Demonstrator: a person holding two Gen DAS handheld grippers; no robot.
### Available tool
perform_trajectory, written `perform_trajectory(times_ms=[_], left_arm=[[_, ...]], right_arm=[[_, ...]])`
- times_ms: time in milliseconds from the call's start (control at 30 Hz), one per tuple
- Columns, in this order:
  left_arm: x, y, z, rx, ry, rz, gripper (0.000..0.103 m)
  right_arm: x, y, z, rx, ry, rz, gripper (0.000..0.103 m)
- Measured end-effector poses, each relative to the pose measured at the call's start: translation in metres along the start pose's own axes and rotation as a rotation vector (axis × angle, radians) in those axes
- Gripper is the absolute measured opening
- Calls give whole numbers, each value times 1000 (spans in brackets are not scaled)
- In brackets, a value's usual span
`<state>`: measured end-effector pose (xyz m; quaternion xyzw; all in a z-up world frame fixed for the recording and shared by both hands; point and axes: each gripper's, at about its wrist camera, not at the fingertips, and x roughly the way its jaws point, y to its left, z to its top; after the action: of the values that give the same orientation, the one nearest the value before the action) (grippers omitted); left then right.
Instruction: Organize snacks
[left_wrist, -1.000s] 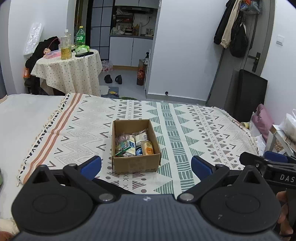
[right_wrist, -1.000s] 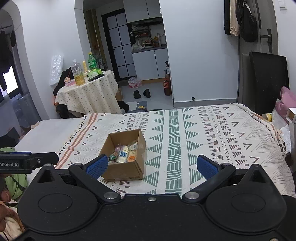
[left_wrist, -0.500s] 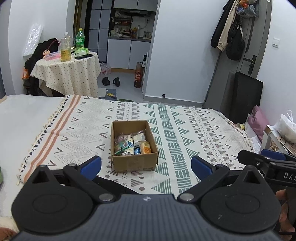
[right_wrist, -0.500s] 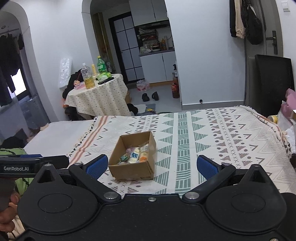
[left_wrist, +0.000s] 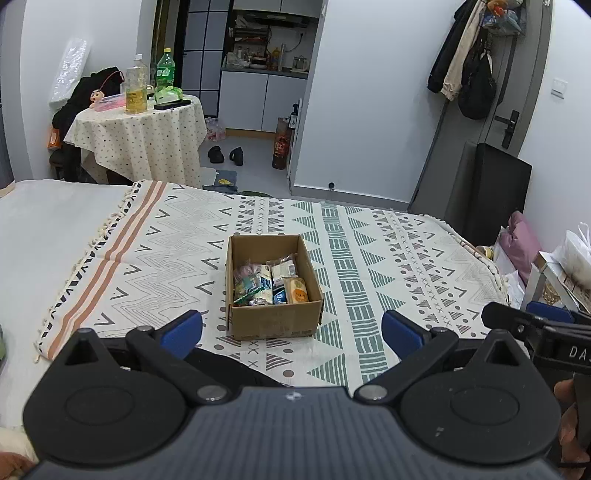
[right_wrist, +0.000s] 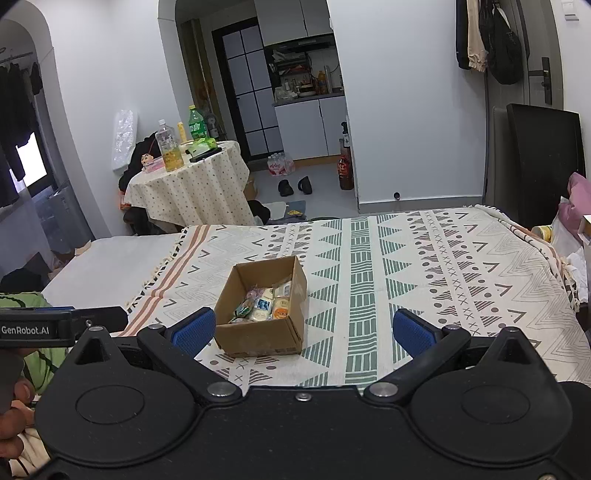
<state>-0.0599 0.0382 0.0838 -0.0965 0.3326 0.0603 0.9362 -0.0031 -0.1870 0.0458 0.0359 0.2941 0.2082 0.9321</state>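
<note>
Cardboard box (left_wrist: 273, 286) sits open-topped on the patterned blanket (left_wrist: 388, 266) over the bed, dead ahead at 12 o'clock from the left tool (left_wrist: 291, 330), which frames it between its blue pads. From the right tool (right_wrist: 303, 328) the same box lies toward 11 o'clock, near its left pad.

Snack packets (left_wrist: 269, 282) are packed in the near half of the box, bunched side by side; the far half shows bare cardboard. No packets visible loose on the blanket.

Both tools are spread wide and hold nothing. Both hang back from the box at the near edge of the bed, not touching it; likely a standoff position giving a full look into the box.

Judgement: the snacks gathered in the box fit either a tidy-up already done or packets waiting to be taken out and sorted. These views cannot settle which.
</note>
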Motion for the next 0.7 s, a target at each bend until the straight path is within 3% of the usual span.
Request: perform_trajectory(times_ms=[700], left_arm=[[-5, -2, -5, 26, 6, -20, 103]], right_arm=[[-1, 6, -2, -20, 10, -4, 103]])
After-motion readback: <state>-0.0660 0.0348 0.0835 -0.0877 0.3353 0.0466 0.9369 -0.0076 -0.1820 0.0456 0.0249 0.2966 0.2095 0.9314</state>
